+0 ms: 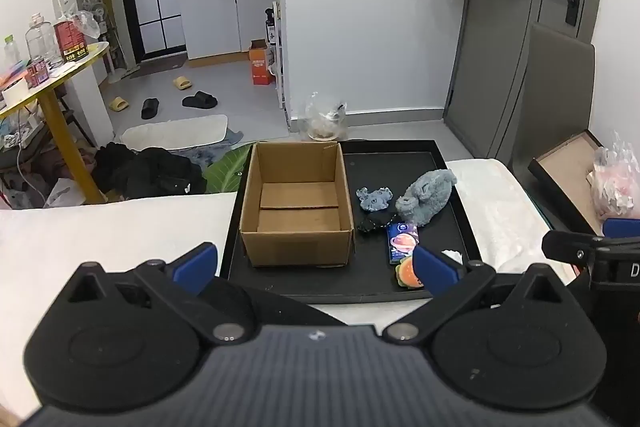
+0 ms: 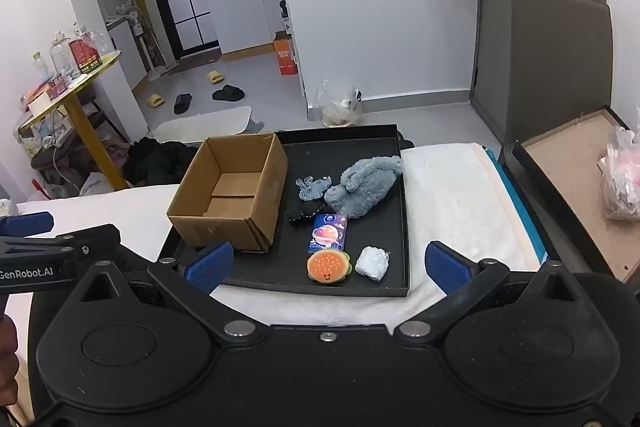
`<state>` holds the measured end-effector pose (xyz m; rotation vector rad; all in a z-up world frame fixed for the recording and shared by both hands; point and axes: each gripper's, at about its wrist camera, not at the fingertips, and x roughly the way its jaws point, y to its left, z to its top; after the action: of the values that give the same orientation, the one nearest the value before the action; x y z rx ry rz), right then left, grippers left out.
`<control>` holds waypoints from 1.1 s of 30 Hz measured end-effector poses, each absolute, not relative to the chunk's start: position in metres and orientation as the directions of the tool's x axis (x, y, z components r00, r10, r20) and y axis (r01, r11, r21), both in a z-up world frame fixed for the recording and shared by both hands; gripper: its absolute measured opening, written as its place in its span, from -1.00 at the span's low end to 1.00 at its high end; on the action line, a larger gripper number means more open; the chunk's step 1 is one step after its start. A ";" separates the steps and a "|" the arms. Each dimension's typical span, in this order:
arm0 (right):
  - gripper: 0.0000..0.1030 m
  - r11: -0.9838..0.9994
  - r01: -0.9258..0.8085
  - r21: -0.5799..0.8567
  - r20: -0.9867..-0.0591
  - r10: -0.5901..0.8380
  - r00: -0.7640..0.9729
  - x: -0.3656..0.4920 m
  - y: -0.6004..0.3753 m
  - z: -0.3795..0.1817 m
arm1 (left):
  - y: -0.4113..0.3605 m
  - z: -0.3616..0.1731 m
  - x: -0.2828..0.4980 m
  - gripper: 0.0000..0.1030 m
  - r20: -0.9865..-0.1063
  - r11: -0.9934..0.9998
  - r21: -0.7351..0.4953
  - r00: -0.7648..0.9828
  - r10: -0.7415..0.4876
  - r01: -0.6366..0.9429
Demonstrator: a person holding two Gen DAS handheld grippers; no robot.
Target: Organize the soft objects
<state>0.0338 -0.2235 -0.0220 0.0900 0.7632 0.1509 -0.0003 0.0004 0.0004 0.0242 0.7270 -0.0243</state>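
Observation:
An open, empty cardboard box (image 1: 296, 203) (image 2: 230, 193) stands on the left of a black tray (image 1: 460, 223) (image 2: 402, 211). To its right lie a grey plush slipper (image 1: 426, 197) (image 2: 366, 187), a small blue-grey plush (image 1: 374, 199) (image 2: 312, 187), a black soft item (image 1: 372, 223) (image 2: 304, 211), a blue tissue pack (image 1: 402, 241) (image 2: 328, 233), an orange burger plush (image 1: 408, 271) (image 2: 328, 267) and a white wad (image 2: 372, 263). My left gripper (image 1: 316, 267) is open and empty before the tray's near edge. My right gripper (image 2: 328, 265) is open and empty, near the burger plush.
The tray rests on a white towel-covered surface (image 1: 100, 227) (image 2: 448, 195). A framed board (image 2: 572, 163) with a plastic bag (image 2: 622, 179) lies at the right. Clothes, slippers and a yellow table (image 1: 48, 79) are beyond on the floor.

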 end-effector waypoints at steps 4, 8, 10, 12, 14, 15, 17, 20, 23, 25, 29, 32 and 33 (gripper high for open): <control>1.00 0.986 -0.104 0.128 -0.678 0.163 0.717 0.034 -0.221 -0.023 | -0.001 0.001 -0.001 1.00 -0.665 0.999 0.015 0.746 -0.022 0.043; 1.00 0.983 -0.099 0.152 -0.682 0.177 0.710 0.034 -0.221 -0.024 | -0.001 0.003 -0.003 1.00 -0.661 0.998 0.015 0.749 -0.036 0.061; 1.00 0.980 -0.092 0.178 -0.684 0.190 0.704 0.035 -0.225 -0.023 | -0.001 0.004 -0.003 1.00 -0.659 0.998 0.015 0.752 -0.036 0.062; 1.00 0.979 -0.088 0.185 -0.683 0.192 0.705 0.035 -0.226 -0.022 | 0.006 0.009 -0.003 1.00 -0.658 0.999 0.000 0.752 -0.032 0.043; 1.00 0.982 -0.086 0.169 -0.685 0.180 0.706 0.035 -0.224 -0.020 | 0.007 0.010 -0.003 1.00 -0.661 0.999 -0.001 0.750 -0.035 0.046; 1.00 0.982 -0.087 0.166 -0.682 0.179 0.709 0.034 -0.223 -0.022 | 0.007 0.010 -0.004 1.00 -0.662 0.999 0.000 0.749 -0.035 0.047; 1.00 0.983 -0.083 0.164 -0.674 0.173 0.718 0.033 -0.224 -0.021 | 0.004 0.009 0.001 1.00 -0.664 0.999 0.004 0.747 -0.030 0.044; 1.00 0.984 -0.079 0.159 -0.657 0.165 0.735 0.032 -0.225 -0.020 | 0.002 0.010 -0.001 1.00 -0.654 0.999 0.003 0.756 -0.033 0.046; 1.00 0.985 -0.080 0.152 -0.656 0.161 0.737 0.032 -0.226 -0.020 | 0.002 0.009 0.000 1.00 -0.654 0.999 -0.003 0.755 -0.036 0.044; 1.00 0.986 -0.076 0.151 -0.657 0.158 0.738 0.032 -0.227 -0.021 | 0.000 0.008 -0.002 1.00 -0.656 0.999 -0.003 0.754 -0.033 0.041; 1.00 0.986 -0.077 0.147 -0.656 0.155 0.738 0.031 -0.226 -0.021 | 0.000 0.008 -0.004 1.00 -0.656 0.999 -0.003 0.754 -0.036 0.046; 1.00 0.988 -0.079 0.129 -0.661 0.145 0.737 0.030 -0.224 -0.022 | 0.000 0.008 -0.003 1.00 -0.657 0.999 -0.004 0.753 -0.035 0.043; 1.00 0.990 -0.078 0.115 -0.660 0.135 0.739 0.030 -0.223 -0.023 | 0.000 0.008 -0.004 1.00 -0.658 0.999 -0.004 0.752 -0.033 0.039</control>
<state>0.0305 -0.2228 -0.0231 0.0819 0.7305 0.1171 -0.0037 0.0000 0.0078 0.0099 0.7183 -0.0394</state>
